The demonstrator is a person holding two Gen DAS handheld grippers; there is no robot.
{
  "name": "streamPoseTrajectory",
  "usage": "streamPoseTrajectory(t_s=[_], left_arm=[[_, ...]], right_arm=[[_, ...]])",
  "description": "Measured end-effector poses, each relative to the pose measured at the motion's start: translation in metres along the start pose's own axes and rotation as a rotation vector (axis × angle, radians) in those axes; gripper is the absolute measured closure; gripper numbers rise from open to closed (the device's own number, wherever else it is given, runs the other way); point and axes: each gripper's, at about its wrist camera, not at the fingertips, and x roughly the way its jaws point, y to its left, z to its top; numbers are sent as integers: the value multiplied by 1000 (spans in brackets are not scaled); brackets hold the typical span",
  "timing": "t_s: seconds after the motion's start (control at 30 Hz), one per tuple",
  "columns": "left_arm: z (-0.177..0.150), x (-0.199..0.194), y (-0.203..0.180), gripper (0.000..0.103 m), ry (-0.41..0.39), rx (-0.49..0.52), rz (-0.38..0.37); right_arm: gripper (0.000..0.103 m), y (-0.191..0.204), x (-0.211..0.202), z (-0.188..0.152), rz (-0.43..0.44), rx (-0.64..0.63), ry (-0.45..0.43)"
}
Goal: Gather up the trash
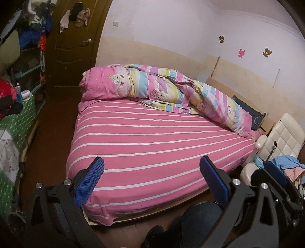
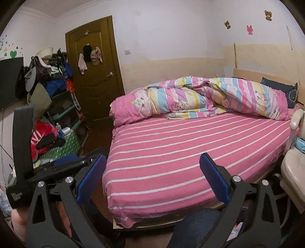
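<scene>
While both claws, left claw (image 1: 151, 181) and right claw (image 2: 152, 179), gape empty over striped bed (image 1: 152, 137), label (image 2: 18, 196) perhaps unreadable.

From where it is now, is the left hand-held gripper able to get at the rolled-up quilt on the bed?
Probably not yet. The left hand-held gripper hangs open over the bed's near edge; the quilt lies across the striped sheet, though nothing blocks the way.

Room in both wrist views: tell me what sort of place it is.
A bedroom in a home, most likely a child's. A bed with a pink striped sheet fills it, a cartoon-print quilt lies bunched along the wall, and bear stickers dot the wall above.
</scene>
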Motion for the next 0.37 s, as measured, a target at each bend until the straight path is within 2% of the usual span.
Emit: streamPoseTrajectory(t_s=[0.37], left_arm=[[-4,-9,7,6,3,-14,29]], right_arm=[[6,8,-6,-5,22,-15,-4]])
